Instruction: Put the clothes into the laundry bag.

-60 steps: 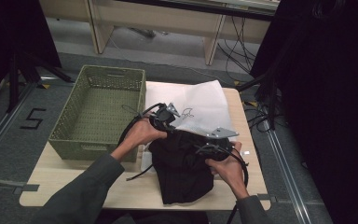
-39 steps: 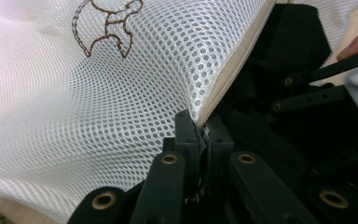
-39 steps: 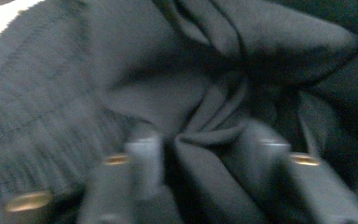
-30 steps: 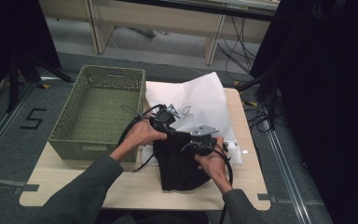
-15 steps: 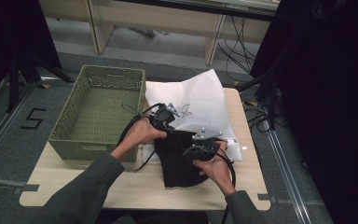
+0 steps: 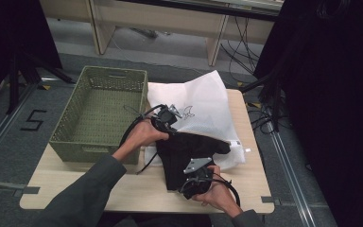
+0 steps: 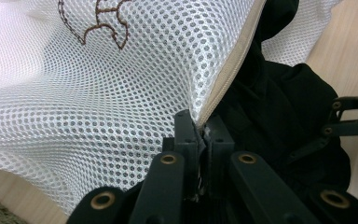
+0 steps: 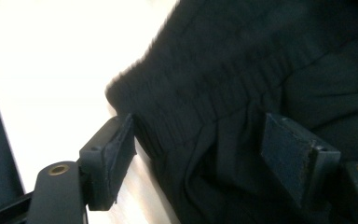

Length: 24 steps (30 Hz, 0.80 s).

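- High view, far left: the green woven basket [image 6: 99, 113] sits on the table [image 6: 123, 189] with nothing visible in it, just beside the white mesh laundry bag [image 6: 203, 109]. I don't count it as part of the coming move.
- Next to the right, my left gripper [image 6: 166, 121] is at the bag's near-left edge. In the left gripper view its jaws are pinched tight on the zipper hem of the bag [image 7: 223, 79], holding the mouth lifted, with the mesh rising up and to the left.
- The black garment [image 6: 189, 156] lies half in that mouth. Its far end is tucked under the mesh and its near end spills onto the table toward me. I judge its long axis to run from my side of the table away into the bag.
- Further right and nearest me, my right gripper [image 6: 199, 182] is at the garment's near end. In the right gripper view the jaws stand wide apart, with the gathered elastic waistband [image 8: 205, 107] lying between them and not clamped.
- So the garment lies straight ahead of the right gripper, and the bag opening is beyond it. As I read it, the right hand is better placed to grip the waistband and feed the cloth forward while the left hand holds the mouth open.
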Motion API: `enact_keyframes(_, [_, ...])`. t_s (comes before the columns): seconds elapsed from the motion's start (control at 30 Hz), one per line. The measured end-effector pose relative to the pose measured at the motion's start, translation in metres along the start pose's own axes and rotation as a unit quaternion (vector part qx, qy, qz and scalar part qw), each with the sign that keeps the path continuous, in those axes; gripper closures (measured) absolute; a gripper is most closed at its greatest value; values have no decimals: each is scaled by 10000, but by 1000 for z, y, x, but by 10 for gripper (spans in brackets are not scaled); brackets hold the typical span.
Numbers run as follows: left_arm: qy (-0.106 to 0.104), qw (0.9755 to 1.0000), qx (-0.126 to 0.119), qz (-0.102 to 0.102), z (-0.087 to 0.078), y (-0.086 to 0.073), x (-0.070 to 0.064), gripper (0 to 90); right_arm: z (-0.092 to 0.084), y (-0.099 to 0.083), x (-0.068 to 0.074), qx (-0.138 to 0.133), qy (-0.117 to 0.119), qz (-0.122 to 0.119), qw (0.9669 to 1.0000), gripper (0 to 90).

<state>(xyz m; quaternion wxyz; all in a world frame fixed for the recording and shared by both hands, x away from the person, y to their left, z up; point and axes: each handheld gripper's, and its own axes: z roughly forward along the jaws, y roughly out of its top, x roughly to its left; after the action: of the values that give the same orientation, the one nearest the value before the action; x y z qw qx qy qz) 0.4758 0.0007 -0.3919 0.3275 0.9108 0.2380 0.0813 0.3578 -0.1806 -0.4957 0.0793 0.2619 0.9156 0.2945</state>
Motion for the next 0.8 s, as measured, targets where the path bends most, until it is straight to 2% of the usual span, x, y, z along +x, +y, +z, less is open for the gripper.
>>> enact_keyframes(0.03, [-6,10000,24,38,0,0,0,863,3,-1,1,75,44,-104,9999,361])
enact_keyframes(0.07, [-1,10000,42,37,0,0,0,864,3,-1,3,90,20,-137,9999,478])
enact_keyframes(0.1, [-7,10000,25,24,1,0,0,865,2,1,3,61,28,-220,9997,635])
enact_keyframes(0.13, [-8,10000,45,7,1,-1,-1,865,2,2,2,67,-107,-378,9992,728])
enact_keyframes(0.17, [-16,10000,68,25,1,-1,-1,867,3,3,0,5,-166,-519,9985,807])
enact_keyframes(0.2, [-16,10000,68,25,1,-1,-1,867,1,4,-2,-7,-193,-464,9987,831])
enact_keyframes(0.27, [-31,10000,10,-30,1,-1,-5,868,-2,8,-9,-197,-487,-545,9971,843])
enact_keyframes(0.3, [-79,9999,-11,-66,1,-1,-6,869,-4,12,-11,-304,-614,-330,9971,845])
enact_keyframes(0.37, [-93,9999,50,-17,0,-1,-6,870,-6,20,-19,-517,-923,-236,9941,848])
enact_keyframes(0.4, [-61,9999,90,69,-2,-1,-8,869,-7,25,-26,-608,-1084,-225,9920,849])
enact_keyframes(0.43, [-61,9999,90,69,-2,-1,-8,869,-9,29,-31,-624,-1137,-136,9915,850])
enact_keyframes(0.53, [-62,9999,81,41,-5,0,-5,870,-15,46,-51,-977,-1428,153,9848,851])
enact_keyframes(0.57, [-62,9999,81,41,-5,0,-5,870,-15,46,-51,-977,-1428,153,9848,851])
enact_keyframes(0.6, [-106,9999,74,8,-7,0,-4,870,-15,54,-64,-1047,-1577,199,9817,850])
enact_keyframes(0.63, [-106,9999,74,8,-7,0,-4,869,-15,54,-64,-1047,-1577,199,9817,850])
enact_keyframes(0.67, [-96,9999,79,-11,-7,0,-5,870,-8,55,-72,-943,-1649,252,9815,850])
enact_keyframes(0.7, [-92,9999,128,33,-7,0,-5,869,-4,54,-74,-871,-1613,219,9828,849])
enact_keyframes(0.77, [-123,9999,103,-56,-6,-1,-6,869,9,49,-74,-681,-1575,354,9845,851])
enact_keyframes(0.8, [-113,9999,105,-24,-6,-1,-6,869,16,45,-77,-538,-1635,136,9850,852])
